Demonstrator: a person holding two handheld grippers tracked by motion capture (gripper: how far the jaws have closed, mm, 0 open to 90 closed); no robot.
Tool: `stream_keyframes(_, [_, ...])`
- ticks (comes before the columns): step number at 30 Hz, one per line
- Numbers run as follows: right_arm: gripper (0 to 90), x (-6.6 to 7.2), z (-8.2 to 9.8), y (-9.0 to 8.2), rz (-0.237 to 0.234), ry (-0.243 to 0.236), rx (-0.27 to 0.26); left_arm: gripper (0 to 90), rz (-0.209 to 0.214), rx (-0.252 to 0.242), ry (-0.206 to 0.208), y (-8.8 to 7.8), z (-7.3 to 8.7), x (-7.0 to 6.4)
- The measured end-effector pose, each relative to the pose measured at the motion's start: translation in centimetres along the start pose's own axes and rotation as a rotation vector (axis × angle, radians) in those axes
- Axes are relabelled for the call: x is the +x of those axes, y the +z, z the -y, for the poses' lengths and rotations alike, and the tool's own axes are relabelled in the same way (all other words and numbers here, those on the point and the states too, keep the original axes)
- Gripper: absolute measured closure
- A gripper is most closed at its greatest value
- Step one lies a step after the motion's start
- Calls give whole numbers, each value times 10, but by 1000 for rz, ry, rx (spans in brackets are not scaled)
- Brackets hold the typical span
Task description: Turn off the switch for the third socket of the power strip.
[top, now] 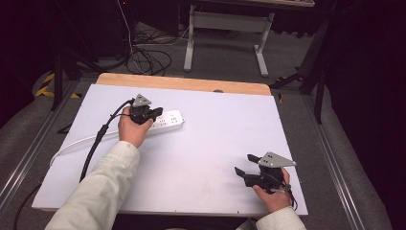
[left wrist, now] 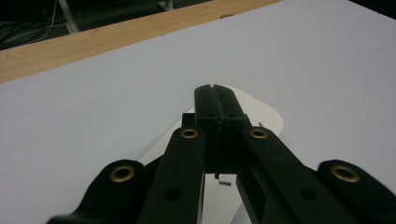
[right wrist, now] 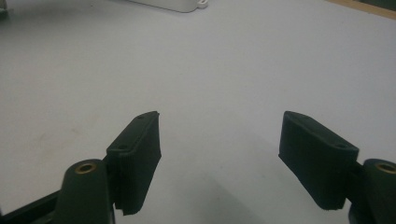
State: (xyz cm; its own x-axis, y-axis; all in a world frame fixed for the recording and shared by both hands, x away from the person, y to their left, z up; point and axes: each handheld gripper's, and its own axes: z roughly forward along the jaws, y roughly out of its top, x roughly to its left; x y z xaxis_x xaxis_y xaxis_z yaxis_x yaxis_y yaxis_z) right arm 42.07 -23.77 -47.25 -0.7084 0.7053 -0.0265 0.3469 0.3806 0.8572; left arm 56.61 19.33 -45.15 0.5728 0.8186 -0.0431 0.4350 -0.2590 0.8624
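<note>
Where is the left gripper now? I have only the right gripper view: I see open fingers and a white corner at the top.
Observer: The left gripper is over the power strip, in the far left part of the table.
Operator: Are its fingers open too?
Observer: No. Its fingers are shut, pad on pad, with nothing between them.
Operator: Where does the strip's cable go?
Observer: The white cable runs left from the strip, toward the table's left edge.
</note>
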Motion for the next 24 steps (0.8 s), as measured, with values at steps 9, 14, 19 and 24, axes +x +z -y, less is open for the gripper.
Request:
stream_keyframes(9, [289,0,0,-1,0,5,-5,899,-20,14,-7,12,8,2])
stream_keyframes(14, [289,-1,0,-2,0,4,-9,899,-37,19,1,18,10,1])
stream_keyframes(19, [289,0,0,-2,-1,4,-8,899,-59,31,5,21,13,2])
stream_keyframes(24, [289,0,0,-2,-4,3,-12,899,-74,34,5,22,14,2])
